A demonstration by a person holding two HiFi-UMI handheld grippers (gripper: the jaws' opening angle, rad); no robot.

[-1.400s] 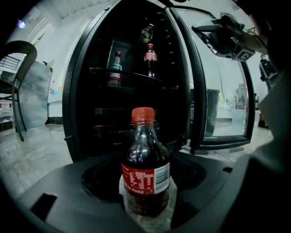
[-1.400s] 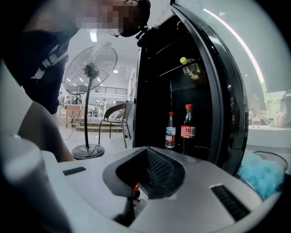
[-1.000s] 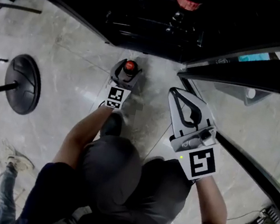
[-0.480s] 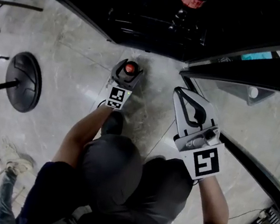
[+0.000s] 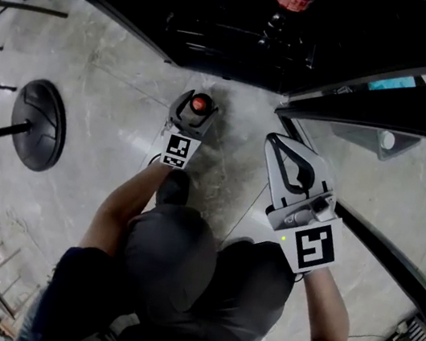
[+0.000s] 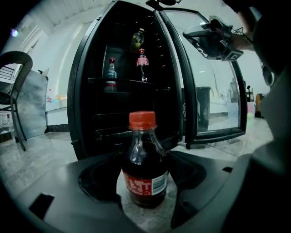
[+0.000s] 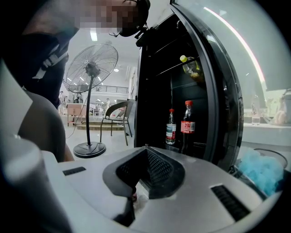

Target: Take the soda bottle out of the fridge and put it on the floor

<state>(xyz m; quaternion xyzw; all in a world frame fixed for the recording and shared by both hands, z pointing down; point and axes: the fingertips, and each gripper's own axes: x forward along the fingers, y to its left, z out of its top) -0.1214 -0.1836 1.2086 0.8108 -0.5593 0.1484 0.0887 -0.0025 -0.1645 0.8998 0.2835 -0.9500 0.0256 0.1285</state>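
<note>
A small soda bottle (image 6: 144,168) with a red cap and dark drink stands upright on the stone floor (image 5: 119,100) in front of the open fridge (image 5: 236,39). My left gripper (image 5: 193,113) is low at the floor with its jaws hugging the bottle's sides, shut on it. From above only the red cap (image 5: 199,104) shows between the jaws. My right gripper (image 5: 281,143) hangs to the right near the fridge's glass door (image 5: 386,114), shut and holding nothing. The left gripper view shows it high up (image 6: 207,38).
Several other bottles (image 7: 187,120) stand on the fridge shelves. A standing fan's round base (image 5: 39,125) is on the floor to the left, and a chair (image 7: 116,113) stands beyond it. The person's legs (image 5: 180,266) are close behind both grippers.
The right gripper has drifted slightly to the right. The left gripper and the bottle have hardly moved.
</note>
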